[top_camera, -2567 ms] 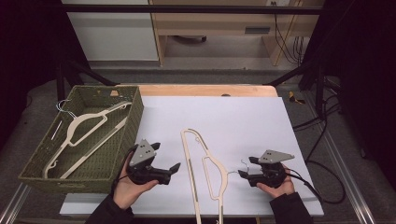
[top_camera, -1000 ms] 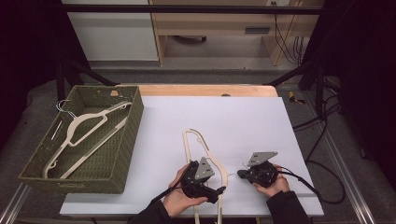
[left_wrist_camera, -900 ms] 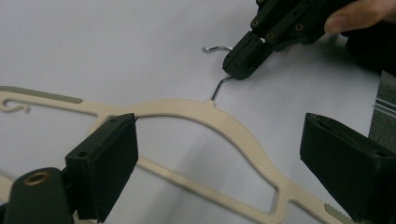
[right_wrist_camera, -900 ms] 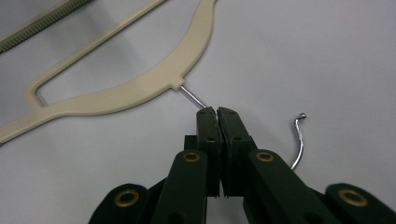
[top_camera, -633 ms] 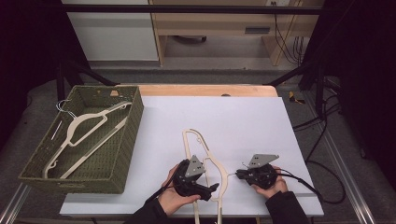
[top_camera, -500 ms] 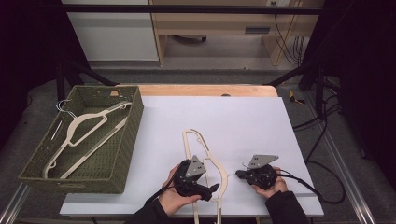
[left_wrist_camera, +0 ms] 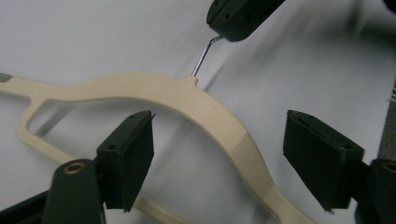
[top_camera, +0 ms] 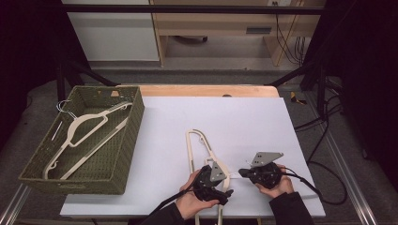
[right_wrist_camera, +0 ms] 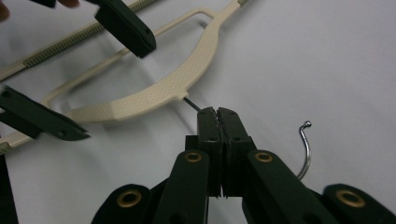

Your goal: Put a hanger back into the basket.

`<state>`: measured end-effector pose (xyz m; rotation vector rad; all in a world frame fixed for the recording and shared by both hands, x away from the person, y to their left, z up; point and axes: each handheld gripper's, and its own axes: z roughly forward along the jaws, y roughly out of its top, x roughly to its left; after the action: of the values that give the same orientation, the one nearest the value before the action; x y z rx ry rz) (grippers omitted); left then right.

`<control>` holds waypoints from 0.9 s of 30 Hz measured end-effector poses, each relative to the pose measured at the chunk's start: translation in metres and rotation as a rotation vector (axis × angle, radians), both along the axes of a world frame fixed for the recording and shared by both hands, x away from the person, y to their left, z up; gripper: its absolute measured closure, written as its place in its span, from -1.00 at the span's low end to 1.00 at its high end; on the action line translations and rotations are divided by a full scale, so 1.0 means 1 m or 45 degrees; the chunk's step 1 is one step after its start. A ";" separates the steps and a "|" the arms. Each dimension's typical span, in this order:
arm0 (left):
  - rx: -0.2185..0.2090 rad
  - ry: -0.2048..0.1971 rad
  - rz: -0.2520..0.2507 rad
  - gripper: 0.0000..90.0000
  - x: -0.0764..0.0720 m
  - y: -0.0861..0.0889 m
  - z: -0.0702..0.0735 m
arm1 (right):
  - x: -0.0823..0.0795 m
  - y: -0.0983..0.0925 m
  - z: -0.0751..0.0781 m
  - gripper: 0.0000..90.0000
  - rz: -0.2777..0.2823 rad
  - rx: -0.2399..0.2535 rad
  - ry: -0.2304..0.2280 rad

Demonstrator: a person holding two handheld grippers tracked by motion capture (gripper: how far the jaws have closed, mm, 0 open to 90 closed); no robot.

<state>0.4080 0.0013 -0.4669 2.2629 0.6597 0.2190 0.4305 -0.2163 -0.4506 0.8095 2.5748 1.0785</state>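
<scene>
Left fingers (left_wrist_camera: 218, 161) just closing in, not yet gripping, astride the cream hanger's (left_wrist_camera: 205, 105) shoulder on the counter (top_camera: 244, 117); right fingers (right_wrist_camera: 218, 122) clamp its wire hook (right_wrist_camera: 306, 149) — two-handed lift likely next

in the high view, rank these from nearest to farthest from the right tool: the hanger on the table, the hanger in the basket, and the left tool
1. Hanger on the table: its metal hook is clamped in the right tool.
2. Left tool: just to its left, over the hanger's shoulder.
3. Hanger in the basket: far left.
</scene>
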 end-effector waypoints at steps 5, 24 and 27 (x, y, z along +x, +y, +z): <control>0.050 0.020 -0.020 -0.08 0.001 -0.004 -0.005 | -0.002 0.000 0.005 0.99 -0.001 0.013 -0.012; 0.051 0.170 0.062 0.56 -0.007 0.011 0.000 | -0.012 -0.005 0.023 0.70 0.027 0.076 -0.069; 0.043 0.165 0.078 0.61 -0.007 0.022 0.005 | -0.014 -0.013 0.031 0.56 0.008 0.155 -0.104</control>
<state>0.4013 0.0232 -0.4618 2.3060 0.7992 0.1141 0.4160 -0.2288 -0.4194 0.7687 2.4660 1.2540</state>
